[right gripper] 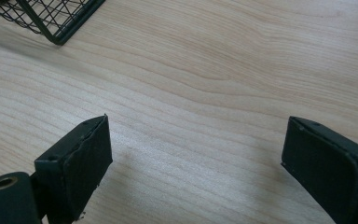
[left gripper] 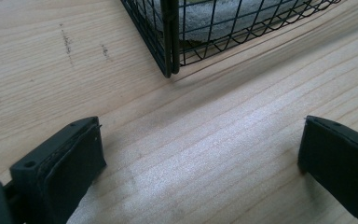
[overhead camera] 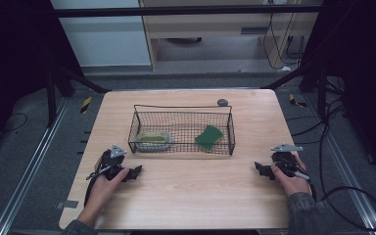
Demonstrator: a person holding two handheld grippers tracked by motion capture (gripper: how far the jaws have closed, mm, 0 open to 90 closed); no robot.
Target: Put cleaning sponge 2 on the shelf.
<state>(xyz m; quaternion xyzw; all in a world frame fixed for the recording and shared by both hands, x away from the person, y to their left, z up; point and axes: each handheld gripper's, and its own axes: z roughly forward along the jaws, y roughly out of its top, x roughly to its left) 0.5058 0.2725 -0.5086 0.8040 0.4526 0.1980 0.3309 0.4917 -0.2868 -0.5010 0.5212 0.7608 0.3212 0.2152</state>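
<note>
High view: one wooden bench [overhead camera: 191, 196] at frame centre, grey floor around it. One black wire basket [overhead camera: 230, 128] sits in the middle of the frame, on the far half of the bench top. Two things lie inside it: one pale folded cloth [overhead camera: 153, 139] at its left end and one green scouring pad [overhead camera: 209, 137] toward its right end, well apart from each other. One small dark grey round object [overhead camera: 222, 102] rests on the bench just beyond the basket's upper right corner. Two hands come in from the bottom edge, each holding one gripper. Left gripper [overhead camera: 136, 171] lies lower left of centre, just below the basket's left end; right gripper [overhead camera: 258, 168] lies at lower right, near the bench edge. Both rest on the wood, jaws pointing inward toward frame centre. One grey three-cornered plate tops each.

Left gripper view: two black jaws rise from the bottom corners, spread wide apart, nothing but bare bench [left gripper: 223, 154] between them. One corner of the basket [left gripper: 168, 42] stands at upper centre, apart from the jaws. Cloth [left gripper: 205, 18] visible through the mesh, along the top edge.

Right gripper view: two black jaws again at the bottom corners, wide apart, bare bench [right gripper: 205, 93] between. One basket [right gripper: 60, 21] corner sits in the upper left of the frame, well clear of the jaws.
</note>
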